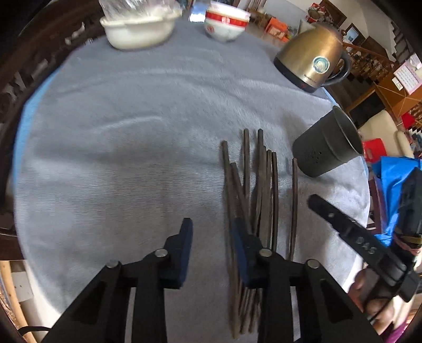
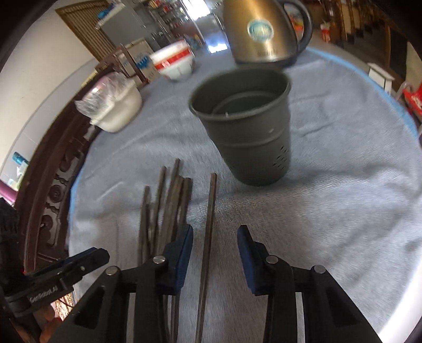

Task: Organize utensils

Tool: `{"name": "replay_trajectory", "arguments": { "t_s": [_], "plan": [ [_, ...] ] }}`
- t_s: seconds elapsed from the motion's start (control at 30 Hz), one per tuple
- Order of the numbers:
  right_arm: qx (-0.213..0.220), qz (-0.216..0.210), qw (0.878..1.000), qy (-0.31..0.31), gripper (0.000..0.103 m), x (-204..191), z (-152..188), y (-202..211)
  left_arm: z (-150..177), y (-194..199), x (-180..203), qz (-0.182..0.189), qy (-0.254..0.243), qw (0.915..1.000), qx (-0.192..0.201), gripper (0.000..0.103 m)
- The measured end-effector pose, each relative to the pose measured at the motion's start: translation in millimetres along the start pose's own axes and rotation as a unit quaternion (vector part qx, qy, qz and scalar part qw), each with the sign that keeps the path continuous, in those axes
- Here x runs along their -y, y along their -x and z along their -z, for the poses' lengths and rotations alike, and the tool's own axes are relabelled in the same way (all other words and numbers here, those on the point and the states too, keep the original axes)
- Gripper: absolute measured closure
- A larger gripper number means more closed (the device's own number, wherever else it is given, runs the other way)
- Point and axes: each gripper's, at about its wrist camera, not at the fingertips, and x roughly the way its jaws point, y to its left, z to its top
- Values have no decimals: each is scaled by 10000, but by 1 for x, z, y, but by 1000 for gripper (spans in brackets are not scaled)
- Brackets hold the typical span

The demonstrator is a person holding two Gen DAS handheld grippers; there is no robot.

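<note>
Several dark wooden chopsticks (image 1: 259, 184) lie side by side on the grey cloth, also seen in the right wrist view (image 2: 168, 205). One single chopstick (image 2: 208, 232) lies apart to their right, between the open jaws of my right gripper (image 2: 215, 237). A dark grey utensil holder (image 2: 245, 124) stands upright beyond it, also in the left wrist view (image 1: 327, 143). My left gripper (image 1: 212, 232) is open and empty, just left of the chopstick pile. The right gripper also shows in the left wrist view (image 1: 348, 224).
A brass-coloured kettle (image 1: 312, 59) stands at the back right. A red-and-white bowl (image 1: 226, 23) and a white dish (image 1: 138, 27) with plastic wrap sit at the far edge. A carved dark wooden rim (image 2: 50, 190) runs along the table's left side.
</note>
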Motion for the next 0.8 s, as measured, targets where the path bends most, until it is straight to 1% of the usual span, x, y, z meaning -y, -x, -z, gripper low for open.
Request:
{"name": "replay_trajectory", "arguments": {
  "t_s": [0.07, 0.13, 0.23, 0.33, 0.37, 0.5, 0.57, 0.67, 0.73, 0.77, 0.8],
  "plan": [
    [-58, 36, 10000, -55, 69, 1, -4, -8, -6, -9, 2, 119, 40, 9999, -109, 75],
    [-159, 43, 9998, -94, 71, 3, -9, -16, -13, -16, 5, 230, 46, 9996, -180, 75],
    [-265, 49, 9995, -140, 72, 1, -13, -26, -24, -30, 8, 275, 114, 9990, -347, 75],
    [-222, 139, 9996, -142, 80, -2, -16, -30, -32, -42, 9, 327, 221, 9978, -531, 75],
    [-221, 124, 9996, -148, 84, -1, -17, -30, -34, -45, 10, 344, 249, 9975, -574, 75],
    [-229, 98, 9996, -94, 94, 1, -19, -30, -43, -54, 12, 329, 303, 9968, -666, 75],
    [-216, 194, 9996, -40, 95, 3, -19, -30, -47, -57, 13, 409, 357, 9961, -692, 75],
    [-239, 190, 9995, -75, 95, 7, -20, -28, -52, -60, 18, 353, 296, 9967, -665, 77],
    [-284, 169, 9994, -81, 94, 8, -22, -30, -55, -64, 19, 421, 332, 9961, -694, 82],
    [-289, 174, 9993, -130, 93, 8, -23, -30, -57, -66, 18, 498, 361, 9955, -718, 87],
    [-277, 187, 9993, -135, 93, 8, -24, -31, -59, -68, 19, 507, 366, 9954, -724, 89]
  ]
}}
